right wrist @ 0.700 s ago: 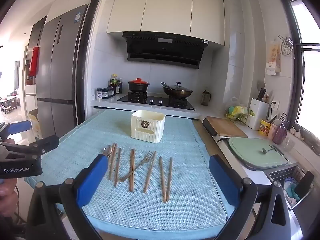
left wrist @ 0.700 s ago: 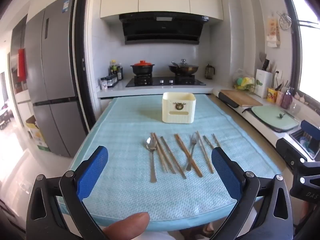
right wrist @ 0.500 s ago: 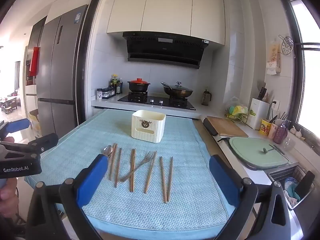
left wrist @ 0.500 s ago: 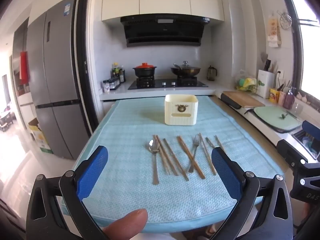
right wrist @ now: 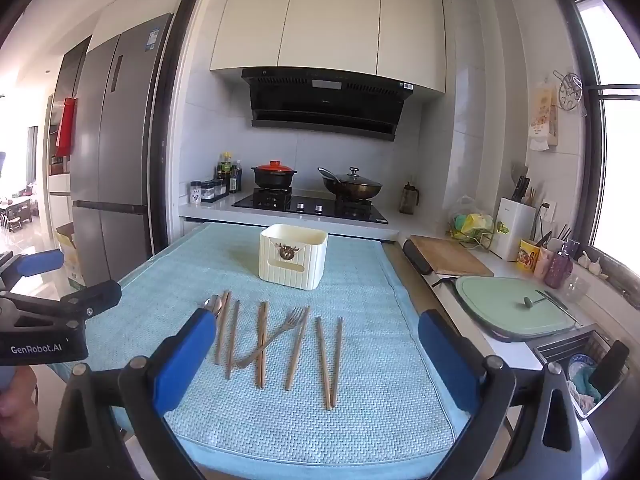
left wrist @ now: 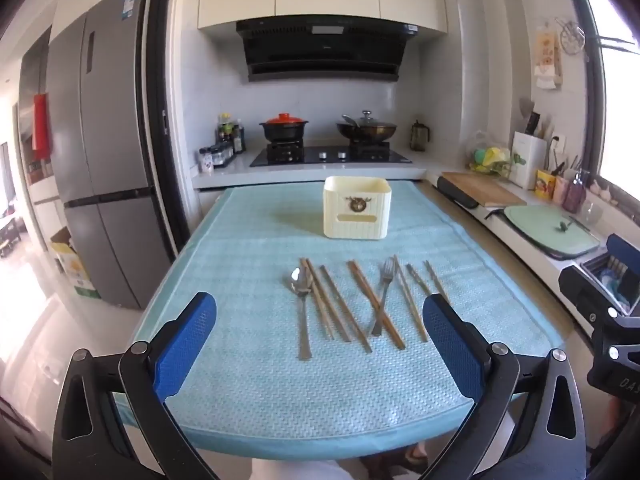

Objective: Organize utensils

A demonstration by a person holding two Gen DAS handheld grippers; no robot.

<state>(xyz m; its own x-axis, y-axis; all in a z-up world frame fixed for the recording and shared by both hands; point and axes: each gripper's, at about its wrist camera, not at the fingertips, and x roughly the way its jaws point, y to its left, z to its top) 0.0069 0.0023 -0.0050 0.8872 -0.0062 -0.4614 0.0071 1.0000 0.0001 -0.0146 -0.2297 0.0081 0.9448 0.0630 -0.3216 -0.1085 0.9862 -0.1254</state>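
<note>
A metal spoon (left wrist: 302,312), a metal fork (left wrist: 383,300) and several wooden chopsticks (left wrist: 332,308) lie in a row on the light blue mat (left wrist: 248,376). A cream utensil holder (left wrist: 357,212) stands behind them. My left gripper (left wrist: 318,344) is open and empty, above the mat's near edge in front of the utensils. My right gripper (right wrist: 316,360) is open and empty, also near the front edge. In the right wrist view the fork (right wrist: 276,336), chopsticks (right wrist: 328,360), holder (right wrist: 293,255) and the left gripper's body (right wrist: 52,320) show.
A stove with a red-lidded pot (left wrist: 285,130) and a wok (left wrist: 366,128) stands behind the table. A counter at the right carries a wooden board (left wrist: 482,194), a green board (left wrist: 550,230) and a dish rack (right wrist: 580,364). A fridge (left wrist: 100,160) stands at the left.
The left wrist view has risen and drawn back slightly; the thumb at its bottom edge is out of view. The right gripper has barely moved. The utensils have not moved.
</note>
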